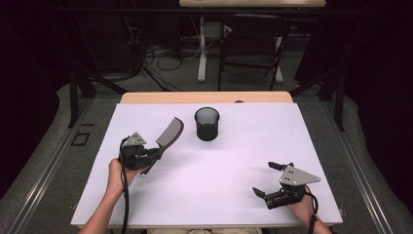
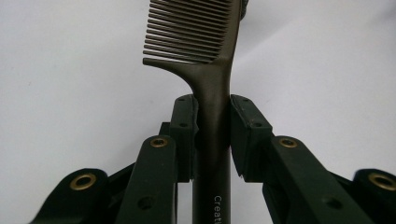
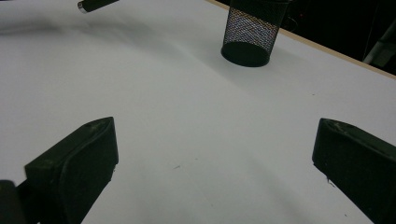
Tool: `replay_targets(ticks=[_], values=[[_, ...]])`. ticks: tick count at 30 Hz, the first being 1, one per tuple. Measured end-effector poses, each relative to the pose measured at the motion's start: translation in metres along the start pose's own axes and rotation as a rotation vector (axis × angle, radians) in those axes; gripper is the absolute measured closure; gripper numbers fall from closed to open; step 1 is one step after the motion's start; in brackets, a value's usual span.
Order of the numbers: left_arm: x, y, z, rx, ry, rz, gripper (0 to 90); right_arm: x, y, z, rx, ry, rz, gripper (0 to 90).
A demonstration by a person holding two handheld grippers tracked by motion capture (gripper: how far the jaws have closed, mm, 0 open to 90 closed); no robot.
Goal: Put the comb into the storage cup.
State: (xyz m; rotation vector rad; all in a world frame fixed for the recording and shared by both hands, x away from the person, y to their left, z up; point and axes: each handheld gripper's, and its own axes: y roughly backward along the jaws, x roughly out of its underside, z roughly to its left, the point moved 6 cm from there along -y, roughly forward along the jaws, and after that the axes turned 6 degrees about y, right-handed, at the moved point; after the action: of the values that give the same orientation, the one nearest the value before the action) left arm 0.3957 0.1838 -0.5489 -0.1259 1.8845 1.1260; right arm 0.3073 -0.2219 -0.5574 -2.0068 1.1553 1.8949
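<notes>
A dark brown comb is held up off the white table, its toothed end pointing toward the far right. My left gripper is shut on the comb's handle, which runs between the two jaw pads. A black mesh cup stands upright on the table a short way right of the comb's head; the same mesh cup is at the top of the right gripper view. My right gripper rests near the table's front right, jaws wide apart with nothing between them.
The table's wooden far edge borders a dark floor with cables, a chair and a white desk leg. Open white surface lies between the two grippers. The comb handle's tip pokes into the top left of the right gripper view.
</notes>
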Motion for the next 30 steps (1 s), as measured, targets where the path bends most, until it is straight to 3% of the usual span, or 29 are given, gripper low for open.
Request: replay_targets(ticks=[30], values=[[-0.011, 0.001, -0.003, -0.009, 0.029, -0.132, 72.3, 0.001, -0.001, 0.0, 0.002, 0.0, 0.002, 0.0]])
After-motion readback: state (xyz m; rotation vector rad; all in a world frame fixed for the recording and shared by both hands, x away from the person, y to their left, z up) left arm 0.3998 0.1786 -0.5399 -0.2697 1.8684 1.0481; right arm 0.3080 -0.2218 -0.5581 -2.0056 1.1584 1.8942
